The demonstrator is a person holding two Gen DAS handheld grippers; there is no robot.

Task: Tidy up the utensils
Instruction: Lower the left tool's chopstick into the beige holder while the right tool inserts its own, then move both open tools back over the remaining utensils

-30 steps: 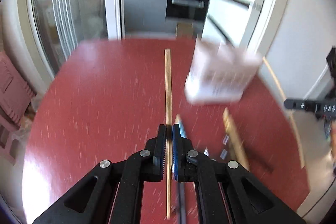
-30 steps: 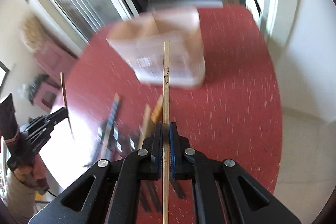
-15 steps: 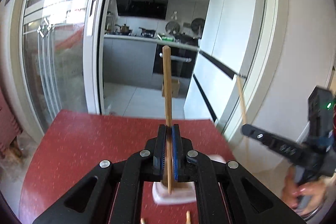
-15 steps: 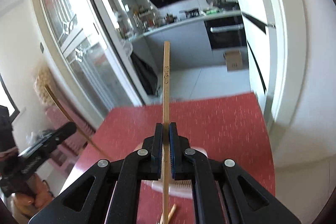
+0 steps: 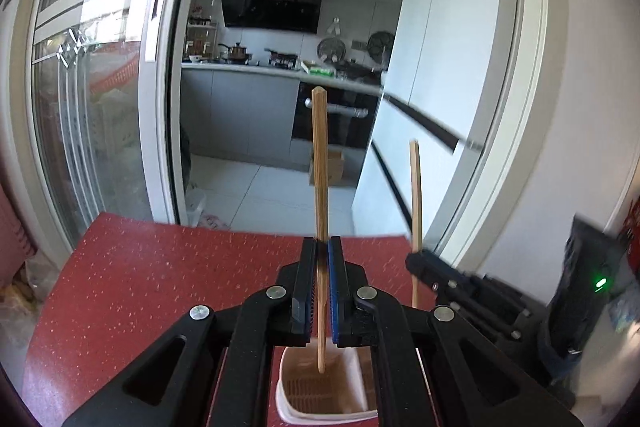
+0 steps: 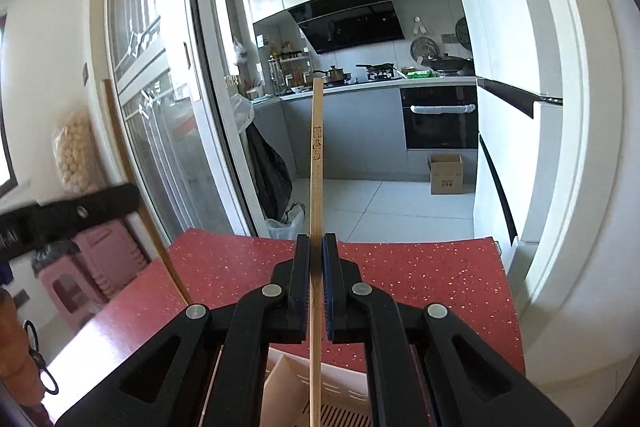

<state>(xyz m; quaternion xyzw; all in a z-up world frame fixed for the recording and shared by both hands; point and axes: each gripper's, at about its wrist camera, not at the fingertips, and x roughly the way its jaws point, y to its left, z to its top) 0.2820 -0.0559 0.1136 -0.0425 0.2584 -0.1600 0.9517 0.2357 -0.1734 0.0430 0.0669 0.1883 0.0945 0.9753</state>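
My left gripper (image 5: 321,247) is shut on a wooden chopstick (image 5: 319,163) held upright; its lower tip hangs inside a white utensil holder (image 5: 288,401) on the red table (image 5: 160,267). My right gripper (image 6: 316,241) is shut on a second wooden chopstick (image 6: 316,163), also upright, its lower end over the same holder (image 6: 288,379). In the left wrist view the right gripper (image 5: 420,263) stands close on the right with its chopstick (image 5: 415,195). In the right wrist view the left gripper (image 6: 132,195) is at the far left with its chopstick (image 6: 120,147).
The red table (image 6: 420,287) ends ahead at a glass sliding door (image 5: 100,131) and a white fridge (image 5: 440,107). A kitchen with an oven (image 6: 440,119) and a cardboard box (image 6: 446,173) lies beyond. Pink stools (image 6: 84,267) stand left of the table.
Both grippers tilted up from facing the table to level, turning their chopsticks upright, and came over the utensil holder. The left chopstick's tip now hangs inside it.
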